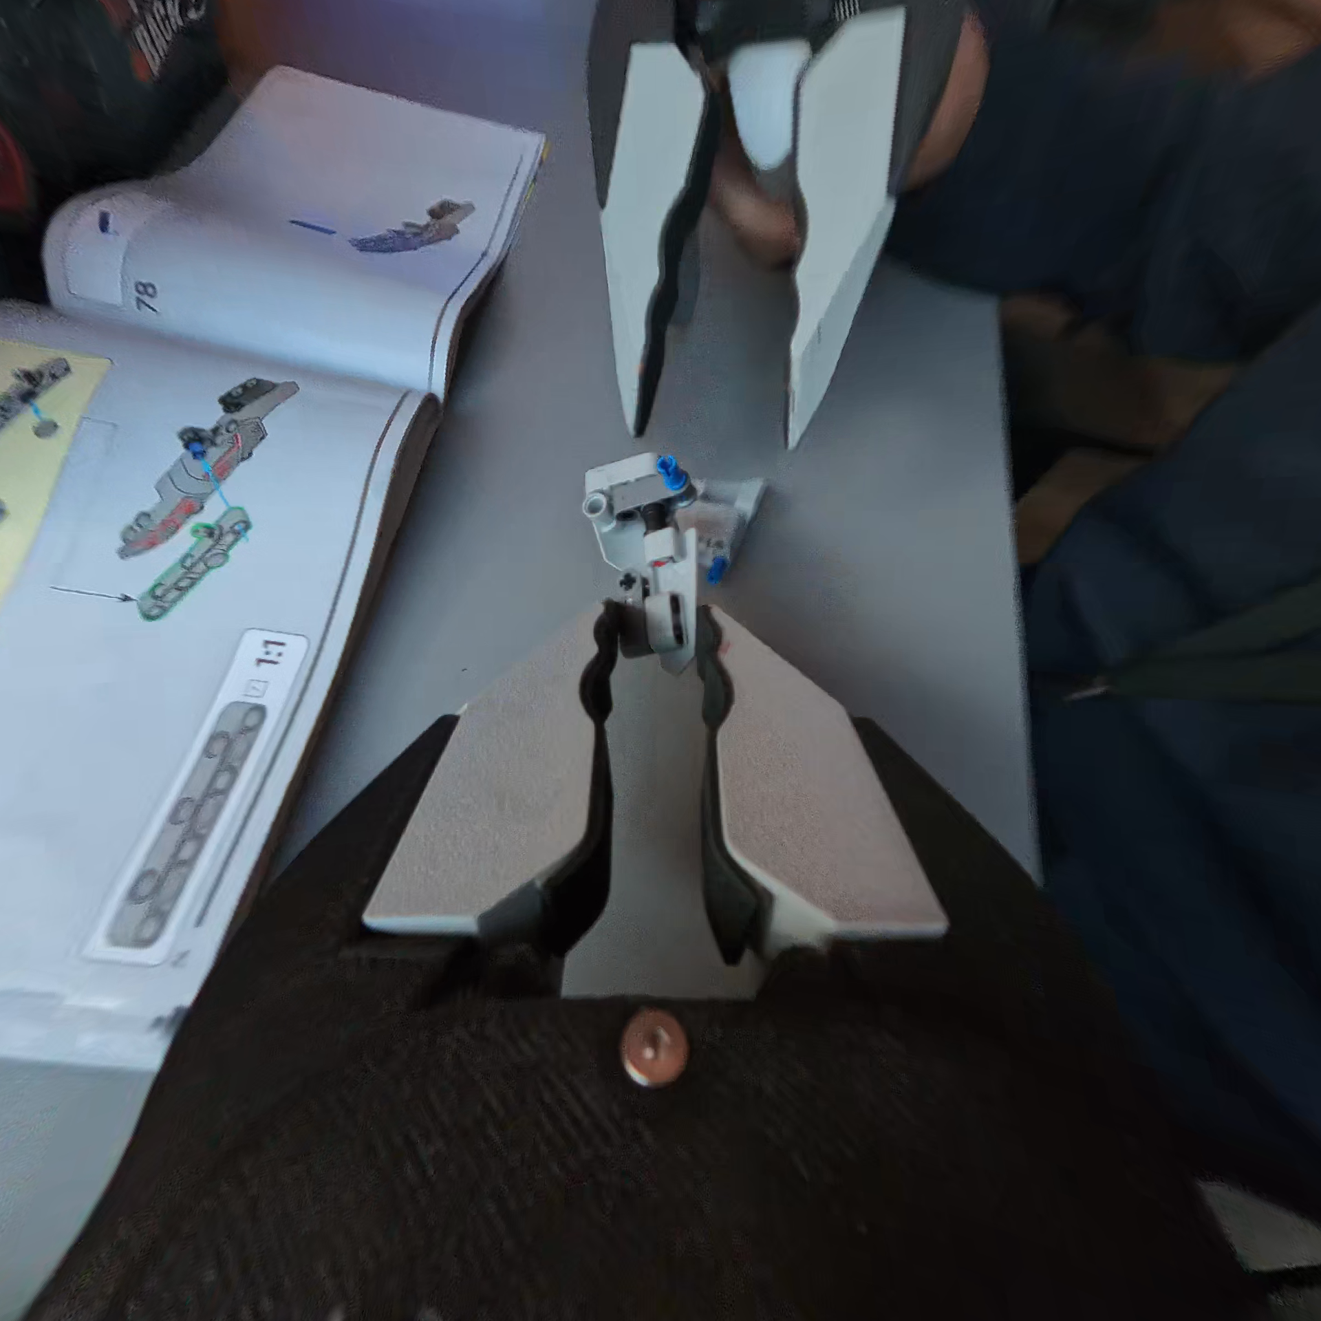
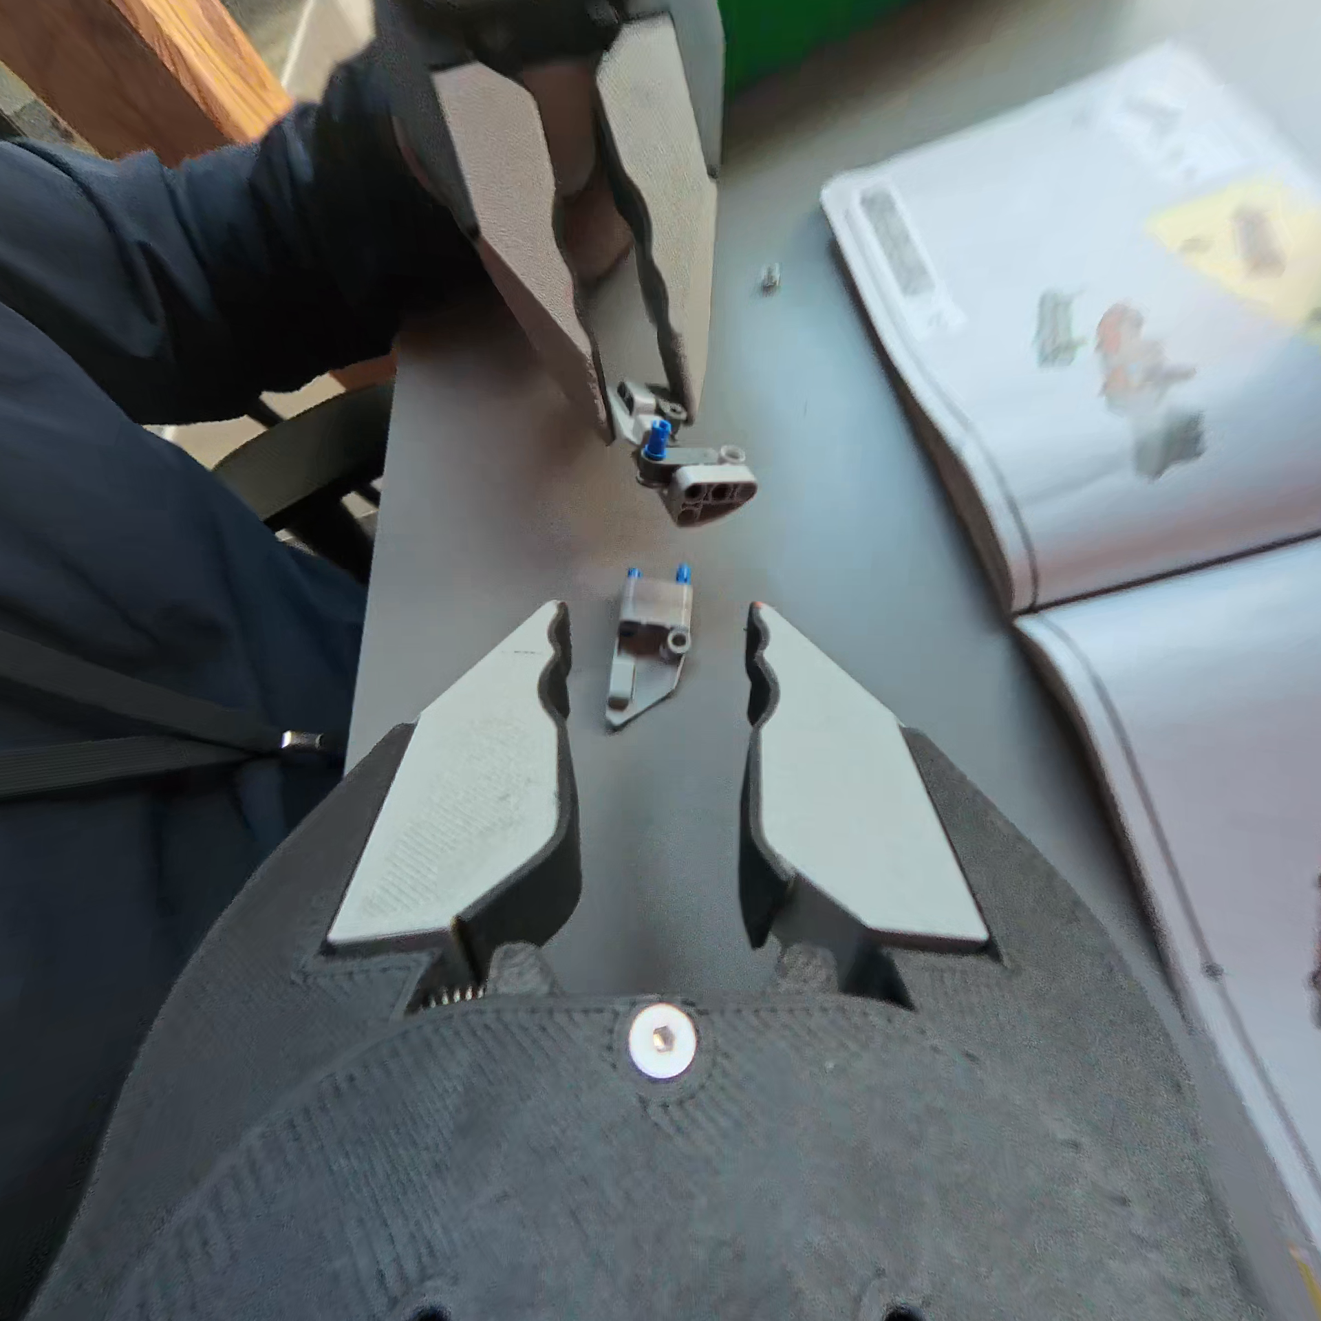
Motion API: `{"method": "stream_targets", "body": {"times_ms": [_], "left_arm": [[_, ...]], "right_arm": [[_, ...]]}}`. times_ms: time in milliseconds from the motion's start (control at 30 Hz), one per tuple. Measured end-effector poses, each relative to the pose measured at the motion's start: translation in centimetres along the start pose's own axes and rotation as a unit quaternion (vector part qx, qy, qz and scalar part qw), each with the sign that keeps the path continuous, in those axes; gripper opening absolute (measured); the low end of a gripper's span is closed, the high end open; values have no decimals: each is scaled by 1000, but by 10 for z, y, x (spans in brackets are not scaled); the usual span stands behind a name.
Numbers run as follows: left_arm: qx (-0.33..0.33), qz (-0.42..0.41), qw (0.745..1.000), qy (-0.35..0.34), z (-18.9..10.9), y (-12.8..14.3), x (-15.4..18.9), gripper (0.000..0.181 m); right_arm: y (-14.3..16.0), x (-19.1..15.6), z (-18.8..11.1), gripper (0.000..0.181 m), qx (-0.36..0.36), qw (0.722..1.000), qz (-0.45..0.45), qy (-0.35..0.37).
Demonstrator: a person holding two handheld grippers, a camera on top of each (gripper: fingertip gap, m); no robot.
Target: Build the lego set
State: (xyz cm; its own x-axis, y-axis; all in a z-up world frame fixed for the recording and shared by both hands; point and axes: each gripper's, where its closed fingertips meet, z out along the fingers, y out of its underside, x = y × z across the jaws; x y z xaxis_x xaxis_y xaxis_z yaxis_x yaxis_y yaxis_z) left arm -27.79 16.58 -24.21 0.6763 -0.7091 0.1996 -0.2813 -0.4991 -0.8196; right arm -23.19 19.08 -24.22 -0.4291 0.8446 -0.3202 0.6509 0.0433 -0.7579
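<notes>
The light grey Lego Technic sub-assembly with blue pins and a black axle [image 1: 647, 543] is held off the grey tabletop [image 1: 500, 443], pinched at its lower end between the fingertips of the left gripper [image 1: 654, 622]. Seen from the right wrist camera, this same assembly [image 2: 686, 464] hangs from the left gripper [image 2: 643, 407], with 1 blue pin pointing up and a rounded grey beam with holes at its outer end. The left jaws are clenched on the assembly.

A second, smaller grey Lego piece with 2 blue pins [image 2: 650, 643] lies flat on the tabletop [image 2: 822, 572], just ahead of and between the fingertips of the right gripper [image 2: 657, 643]. In the left wrist view it is partly hidden behind the held assembly [image 1: 729, 522]. The right jaws are released, spread wide on either side of this piece without touching it. In the left wrist view, the right gripper [image 1: 711, 436] points down toward the table beyond the held assembly.

A tiny grey part [image 2: 770, 277] rests alone on the table farther off, near the open white instruction booklet [image 2: 1072, 372]. The booklet [image 1: 214, 572] lies open beside the working area, its pages showing coloured build diagrams. A person's dark blue sleeve [image 2: 179, 250] borders the table edge.
</notes>
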Motion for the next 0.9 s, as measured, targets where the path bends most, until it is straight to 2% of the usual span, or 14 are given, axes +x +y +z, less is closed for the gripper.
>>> {"method": "stream_targets", "body": {"times_ms": [33, 133, 267, 300, 333, 367, 400, 467, 533, 633, 733, 800, 900], "left_arm": [[26, -47, 998, 33, -3, -7, 2, 18], [62, -146, 979, 128, -8, -17, 11, 18], [68, -174, 966, 179, -4, -23, 23, 18], [61, -172, 966, 184, -2, -22, 26, 18], [55, -168, 966, 188, 0, -22, 29, 19], [55, -165, 966, 190, 2, -23, 32, 19], [49, -161, 968, 188, 4, -23, 33, 19], [50, -145, 973, 174, 4, -23, 31, 20], [80, -118, 977, 159, -2, -31, 31, 20], [78, -42, 993, 79, -4, -33, 22, 29], [67, 37, 997, 23, -1, -34, 22, 28], [62, 63, 996, 15, 1, -34, 24, 21], [54, 55, 997, 23, 6, -33, 23, 15]], "right_arm": [[-8, 0, -3, 50, 20, 1000, -20, 10], [-25, 2, -8, 55, 55, 993, -90, 56], [-36, -11, -7, 52, 73, 967, -216, 113], [-37, -12, -5, 46, 74, 958, -243, 132], [-36, -13, -3, 27, 68, 951, -266, 144], [-34, -15, -1, 18, 58, 946, -281, 151], [-31, -16, 1, 18, 48, 945, -286, 152], [-26, -14, 3, 16, 33, 951, -273, 145], [-26, -13, 1, 14, 43, 963, -235, 126], [-27, -13, -2, 14, 62, 984, -153, 70], [-26, -14, -4, 13, 70, 994, -84, 12], [-24, -15, -4, 13, 69, 996, -60, -12], [-19, -17, -1, 13, 55, 996, -62, -19]]}}
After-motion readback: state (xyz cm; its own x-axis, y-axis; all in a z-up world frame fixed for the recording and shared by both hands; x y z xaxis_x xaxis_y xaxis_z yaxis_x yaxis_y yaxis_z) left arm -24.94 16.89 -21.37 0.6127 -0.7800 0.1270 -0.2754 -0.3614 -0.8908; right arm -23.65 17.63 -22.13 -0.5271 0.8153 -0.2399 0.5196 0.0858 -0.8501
